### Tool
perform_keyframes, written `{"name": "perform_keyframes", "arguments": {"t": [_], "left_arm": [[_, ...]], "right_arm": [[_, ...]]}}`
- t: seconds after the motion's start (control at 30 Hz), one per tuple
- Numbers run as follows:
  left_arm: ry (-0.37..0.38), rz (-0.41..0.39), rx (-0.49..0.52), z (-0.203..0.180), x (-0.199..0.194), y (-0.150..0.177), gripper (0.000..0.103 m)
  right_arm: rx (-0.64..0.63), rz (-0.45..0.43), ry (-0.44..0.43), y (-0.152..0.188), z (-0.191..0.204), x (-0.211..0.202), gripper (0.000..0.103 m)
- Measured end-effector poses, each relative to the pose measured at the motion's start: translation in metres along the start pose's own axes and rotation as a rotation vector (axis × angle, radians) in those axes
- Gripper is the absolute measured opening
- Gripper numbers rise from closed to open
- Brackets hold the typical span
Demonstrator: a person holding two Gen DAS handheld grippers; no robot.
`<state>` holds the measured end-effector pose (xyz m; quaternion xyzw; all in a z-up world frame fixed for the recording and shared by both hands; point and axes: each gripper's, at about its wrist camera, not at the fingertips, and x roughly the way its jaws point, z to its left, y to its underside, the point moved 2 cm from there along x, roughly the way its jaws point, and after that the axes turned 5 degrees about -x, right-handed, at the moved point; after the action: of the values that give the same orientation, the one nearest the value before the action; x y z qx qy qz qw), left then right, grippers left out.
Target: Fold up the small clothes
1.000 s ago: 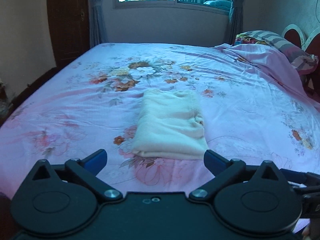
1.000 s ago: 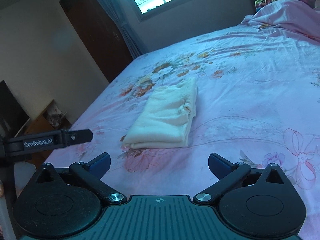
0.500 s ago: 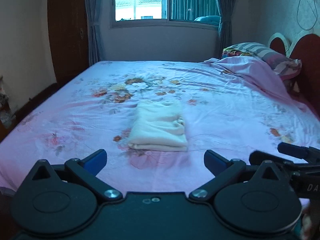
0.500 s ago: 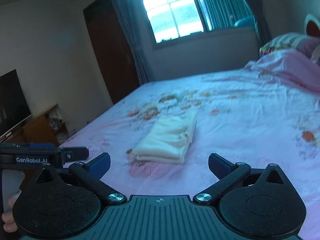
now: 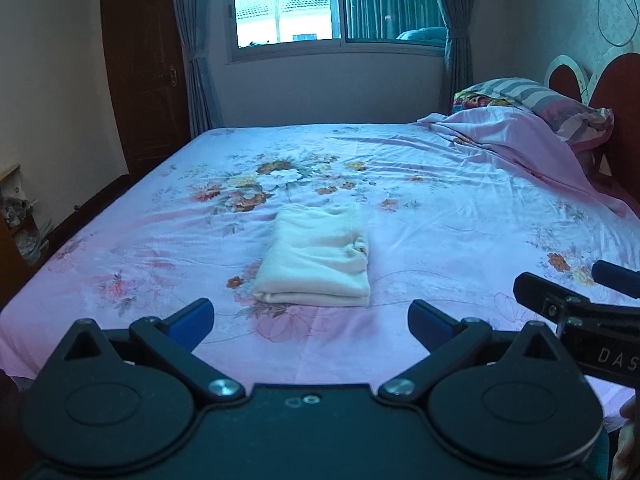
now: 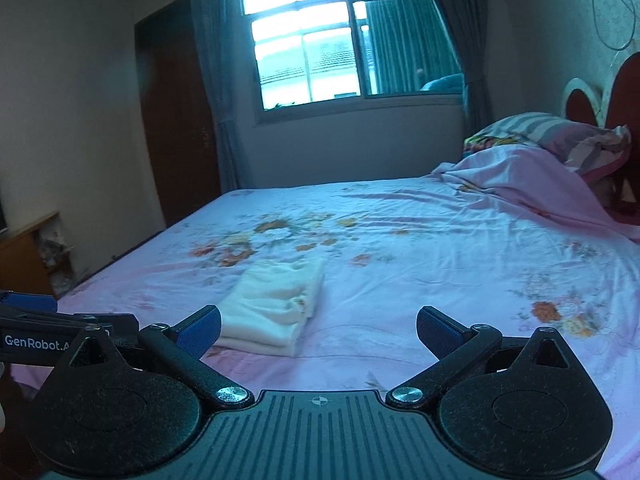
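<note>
Bedroom, one bed, folding work. Far left: a low wooden cabinet (image 5: 16,220) against the wall, then a dark wooden door (image 5: 146,60), both apart from the work. Left gripper (image 5: 310,316): jaws spread wide, blue pads empty, held low over the near edge of the bed and aimed along it, well short of the cloth. Centre: the bed (image 5: 460,208) with its pink floral sheet, mostly bare and fairly smooth, which serves as the folding surface. On it, slightly left of the middle, lies the cream garment (image 5: 316,256), folded into a compact rectangle of several layers, stacked edges facing the grippers, one small bunched corner on its right side; nothing touches it. Judged from this, the fold looks finished and both tools stand clear so the bundle keeps its shape. Behind: a window (image 5: 340,0) with curtains drawn aside. Right gripper (image 6: 318,328): likewise fully parted and empty, level with the bed edge, the garment just left of its line of sight. Far right: a rumpled pink blanket (image 5: 512,140) and striped pillow (image 5: 540,100) piled at the headboard (image 5: 616,84), kept away from the folding area.
</note>
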<state>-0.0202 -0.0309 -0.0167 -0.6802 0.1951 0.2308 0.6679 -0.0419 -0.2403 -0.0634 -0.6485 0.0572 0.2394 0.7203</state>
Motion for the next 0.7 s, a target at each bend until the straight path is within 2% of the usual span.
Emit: {"name": "perform_keyframes", "arguments": {"t": [0.17, 0.27, 0.4, 0.7], "left_arm": [[0.038, 0.036, -0.006, -0.005, 0.018, 0.005, 0.102], [0.034, 0.043, 0.006, -0.004, 0.024, 0.007, 0.102], [0.041, 0.059, -0.008, 0.002, 0.029, 0.008, 0.102], [0.004, 0.056, -0.053, 0.017, 0.027, 0.008, 0.102]], "right_arm": [[0.027, 0.021, 0.019, 0.003, -0.012, 0.003, 0.103], [0.025, 0.022, 0.034, -0.001, -0.009, 0.004, 0.103], [0.006, -0.023, 0.059, -0.006, -0.002, -0.001, 0.103], [0.054, -0.017, 0.013, 0.0, -0.008, 0.002, 0.103]]}}
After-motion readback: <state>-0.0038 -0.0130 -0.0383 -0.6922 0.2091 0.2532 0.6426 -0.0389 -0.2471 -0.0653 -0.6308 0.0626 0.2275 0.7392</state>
